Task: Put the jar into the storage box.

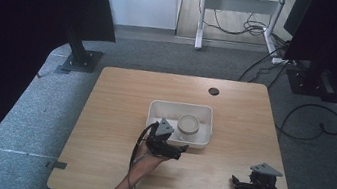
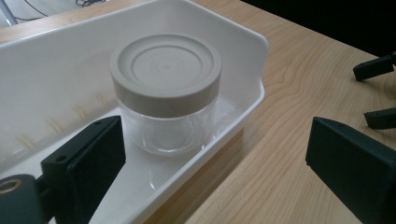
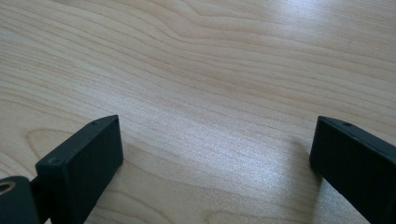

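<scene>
My left gripper (image 1: 182,149) sits at the white tray's (image 2: 254,56) near rim, fingers (image 2: 88,158) released, straddling its wall and aimed at the lidded jar (image 2: 166,93) standing upright inside. My right gripper (image 1: 235,184) rests low over the desk (image 3: 210,70), fingers spread wide on nothing.

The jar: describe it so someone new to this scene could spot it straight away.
Start at the wooden table and find the white tray near its middle. Inside the tray, toward its near right, stands the jar, just ahead of the open left gripper. It is the one thing in the tray: clear, round, upright, with a beige screw lid.
</scene>
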The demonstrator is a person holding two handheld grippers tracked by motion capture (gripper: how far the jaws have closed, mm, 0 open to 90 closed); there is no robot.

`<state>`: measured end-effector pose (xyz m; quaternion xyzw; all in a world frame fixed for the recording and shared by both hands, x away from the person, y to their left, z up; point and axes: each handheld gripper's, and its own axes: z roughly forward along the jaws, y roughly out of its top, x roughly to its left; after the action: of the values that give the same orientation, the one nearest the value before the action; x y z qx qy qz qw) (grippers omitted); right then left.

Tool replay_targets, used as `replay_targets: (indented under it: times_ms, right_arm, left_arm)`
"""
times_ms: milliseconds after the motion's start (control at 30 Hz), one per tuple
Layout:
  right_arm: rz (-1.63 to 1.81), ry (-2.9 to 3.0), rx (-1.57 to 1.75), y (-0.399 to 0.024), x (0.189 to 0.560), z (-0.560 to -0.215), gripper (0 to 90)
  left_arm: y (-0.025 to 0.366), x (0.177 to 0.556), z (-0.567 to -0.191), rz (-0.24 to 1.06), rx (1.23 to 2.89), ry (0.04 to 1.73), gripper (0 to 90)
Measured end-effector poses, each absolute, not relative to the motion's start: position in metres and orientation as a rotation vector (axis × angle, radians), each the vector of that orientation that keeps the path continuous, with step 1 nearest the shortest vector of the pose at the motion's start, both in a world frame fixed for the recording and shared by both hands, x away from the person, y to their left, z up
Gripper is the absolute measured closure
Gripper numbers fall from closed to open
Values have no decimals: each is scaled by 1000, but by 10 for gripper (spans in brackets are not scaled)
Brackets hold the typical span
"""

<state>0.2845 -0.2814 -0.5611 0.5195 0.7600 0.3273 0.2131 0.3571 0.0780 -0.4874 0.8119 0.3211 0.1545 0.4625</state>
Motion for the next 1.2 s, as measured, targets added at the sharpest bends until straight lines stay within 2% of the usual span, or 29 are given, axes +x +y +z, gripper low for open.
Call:
replay_targets:
  times_ms: [1200]
  right_arm:
    - [909,2110,1442,-281,284,-561,23]
  left_arm:
    - [131,329,-497,412,1972,809,55]
